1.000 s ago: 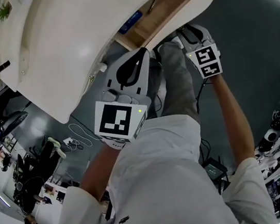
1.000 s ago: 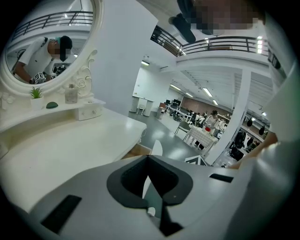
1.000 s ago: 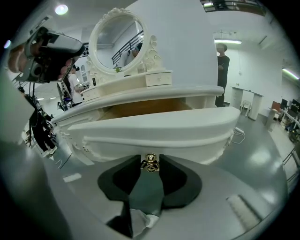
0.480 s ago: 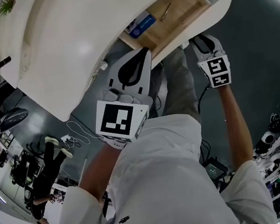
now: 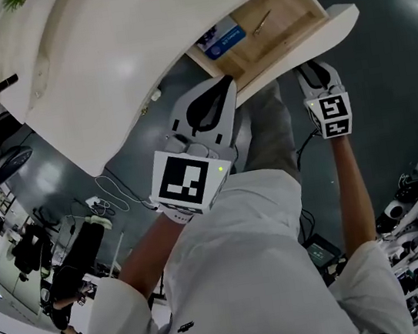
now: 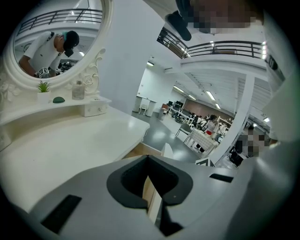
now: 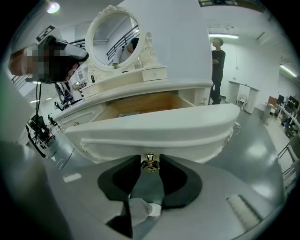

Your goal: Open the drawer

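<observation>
Your right claw (image 5: 313, 70) is clamped on the gold knob (image 7: 150, 162). The drawer (image 5: 280, 15) has slid further out of the dressing table (image 5: 116, 67) than a second ago. More of its wood bottom shows now, with a blue box (image 5: 222, 38) and a thin gold stick (image 5: 262, 22) inside.

Your left claw (image 5: 221, 84) has hardly moved. Its tips are pressed together on nothing.

The drawer's white front (image 5: 314, 39) curves just past your right claw's tips. The table's edge sits just above your left claw's tip. Bare grey floor (image 5: 391, 34) lies wide open to the right of your right claw.
</observation>
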The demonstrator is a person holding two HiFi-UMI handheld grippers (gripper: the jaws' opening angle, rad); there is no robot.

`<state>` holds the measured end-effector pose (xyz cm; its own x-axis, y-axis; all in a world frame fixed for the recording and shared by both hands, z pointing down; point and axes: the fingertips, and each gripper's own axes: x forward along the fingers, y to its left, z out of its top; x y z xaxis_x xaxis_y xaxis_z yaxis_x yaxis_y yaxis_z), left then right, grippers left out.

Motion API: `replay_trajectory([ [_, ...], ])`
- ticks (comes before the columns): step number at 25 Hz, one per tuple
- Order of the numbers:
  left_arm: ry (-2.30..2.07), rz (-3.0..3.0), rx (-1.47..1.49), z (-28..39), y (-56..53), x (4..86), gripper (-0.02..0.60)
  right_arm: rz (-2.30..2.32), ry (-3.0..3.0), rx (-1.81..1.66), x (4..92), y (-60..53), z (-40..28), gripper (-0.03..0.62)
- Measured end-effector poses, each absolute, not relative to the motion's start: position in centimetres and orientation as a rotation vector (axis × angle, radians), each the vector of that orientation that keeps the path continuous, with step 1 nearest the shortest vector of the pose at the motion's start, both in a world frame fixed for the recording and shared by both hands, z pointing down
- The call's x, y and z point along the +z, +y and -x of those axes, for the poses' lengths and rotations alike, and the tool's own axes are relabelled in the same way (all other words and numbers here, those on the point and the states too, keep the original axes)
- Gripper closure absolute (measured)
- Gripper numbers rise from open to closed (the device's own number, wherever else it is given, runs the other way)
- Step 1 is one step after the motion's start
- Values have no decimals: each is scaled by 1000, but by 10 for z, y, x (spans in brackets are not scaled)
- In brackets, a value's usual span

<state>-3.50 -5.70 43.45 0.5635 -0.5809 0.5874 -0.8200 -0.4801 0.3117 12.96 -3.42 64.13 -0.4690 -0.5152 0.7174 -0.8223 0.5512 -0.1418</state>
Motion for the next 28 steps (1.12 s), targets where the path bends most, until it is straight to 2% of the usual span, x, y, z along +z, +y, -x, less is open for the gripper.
replay_trajectory([
  [14, -1132, -2238, 534, 39, -61, 426, 572, -1093, -2141, 636, 640, -33, -132, 448],
  [28, -1141, -2240, 505, 39, -54, 416, 572, -1132, -2193, 619, 589, -20, -131, 448],
])
